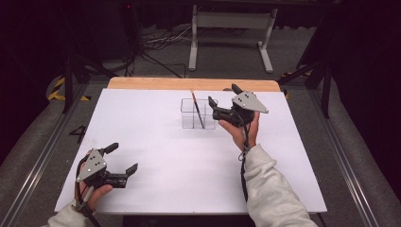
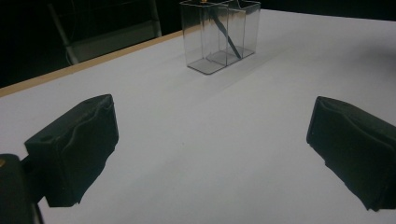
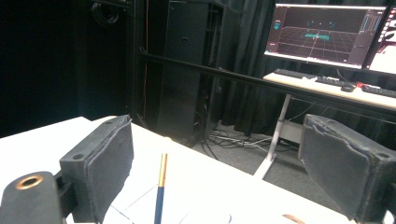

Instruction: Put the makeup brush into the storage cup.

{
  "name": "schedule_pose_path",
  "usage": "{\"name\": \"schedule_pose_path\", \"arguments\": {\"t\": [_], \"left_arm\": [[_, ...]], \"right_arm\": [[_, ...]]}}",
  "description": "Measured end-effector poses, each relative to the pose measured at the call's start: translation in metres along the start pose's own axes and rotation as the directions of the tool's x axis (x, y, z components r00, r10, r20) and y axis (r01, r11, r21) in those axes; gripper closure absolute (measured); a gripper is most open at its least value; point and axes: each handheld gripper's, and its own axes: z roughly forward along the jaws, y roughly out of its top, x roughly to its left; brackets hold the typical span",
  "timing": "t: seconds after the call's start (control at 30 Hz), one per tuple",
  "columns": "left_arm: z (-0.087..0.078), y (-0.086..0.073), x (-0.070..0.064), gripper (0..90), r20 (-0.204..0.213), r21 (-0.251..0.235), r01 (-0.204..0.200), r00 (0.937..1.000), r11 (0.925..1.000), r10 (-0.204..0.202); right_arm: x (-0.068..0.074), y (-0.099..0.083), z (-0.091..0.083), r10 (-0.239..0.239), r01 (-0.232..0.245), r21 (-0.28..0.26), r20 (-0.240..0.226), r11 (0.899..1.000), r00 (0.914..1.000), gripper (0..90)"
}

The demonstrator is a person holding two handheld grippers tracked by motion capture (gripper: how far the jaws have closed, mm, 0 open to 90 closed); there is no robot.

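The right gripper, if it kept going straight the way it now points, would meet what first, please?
Probably the pencil, standing between the open jaws of the right gripper in the clear holder; depth is unclear.

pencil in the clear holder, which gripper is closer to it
Right. The right gripper is open just beside the holder, jaws facing the pencil. The left gripper is open well back near the table's front left edge.
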Motion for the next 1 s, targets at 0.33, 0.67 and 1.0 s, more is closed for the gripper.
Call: {"name": "schedule_pose_path", "arguments": {"t": [0.33, 0.67, 1.0], "left_arm": [[0.001, 0.000, -0.001, 2.9, -0.002, -0.006, 0.001, 1.0000, 1.0000, -0.001], [-0.002, 0.001, -0.003, 3.0, -0.010, -0.012, -0.006, 0.9999, 0.9999, 0.006], [0.000, 0.001, -0.003, 3.0, -0.012, -0.007, -0.002, 0.9999, 1.0000, 0.002]], "right_arm": [[0.006, -0.003, -0.013, -0.032, 0.032, 0.002, -0.008, 0.999, 0.9994, 13.0], [0.011, -0.006, -0.028, -0.056, 0.057, 0.022, -0.024, 0.998, 0.9981, 12.8], [0.008, -0.012, -0.046, -0.076, 0.077, 0.043, -0.037, 0.996, 0.9965, 12.5]]}}
